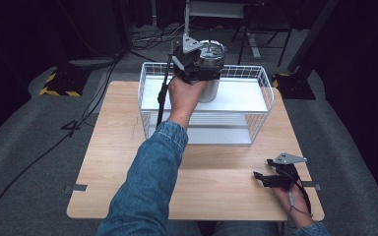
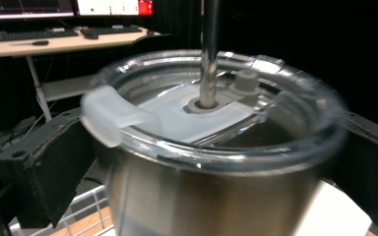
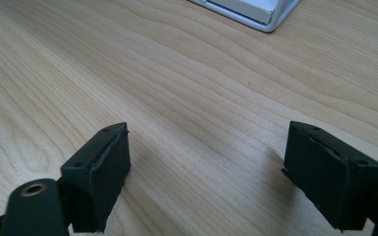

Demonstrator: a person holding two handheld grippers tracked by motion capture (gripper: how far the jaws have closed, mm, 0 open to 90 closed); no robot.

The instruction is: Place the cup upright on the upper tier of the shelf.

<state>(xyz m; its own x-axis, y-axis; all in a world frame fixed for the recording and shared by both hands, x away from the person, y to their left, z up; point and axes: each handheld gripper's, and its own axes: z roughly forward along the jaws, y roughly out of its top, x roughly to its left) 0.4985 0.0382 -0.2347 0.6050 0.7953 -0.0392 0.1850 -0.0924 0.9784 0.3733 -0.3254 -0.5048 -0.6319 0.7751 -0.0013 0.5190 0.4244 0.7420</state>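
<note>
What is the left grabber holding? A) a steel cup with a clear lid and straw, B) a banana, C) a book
A: the left gripper has its jaws on either side of the steel tumbler, which has a clear lid and a metal straw.

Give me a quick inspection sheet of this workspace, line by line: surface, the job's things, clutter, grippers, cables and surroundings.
Surface: light wooden table, bare at the front.
Job's things: steel tumbler with clear lid and metal straw, at the top shelf of the white wire rack; whether it rests on the shelf cannot be told.
Clutter: nothing seen.
Grippers: left gripper has its jaws on either side of the tumbler; right gripper is open, low over the table's front right.
Cables: black cable trails from the left gripper to the floor.
Surroundings: grey floor, dark stands; desk with keyboard in the left gripper view.
</note>
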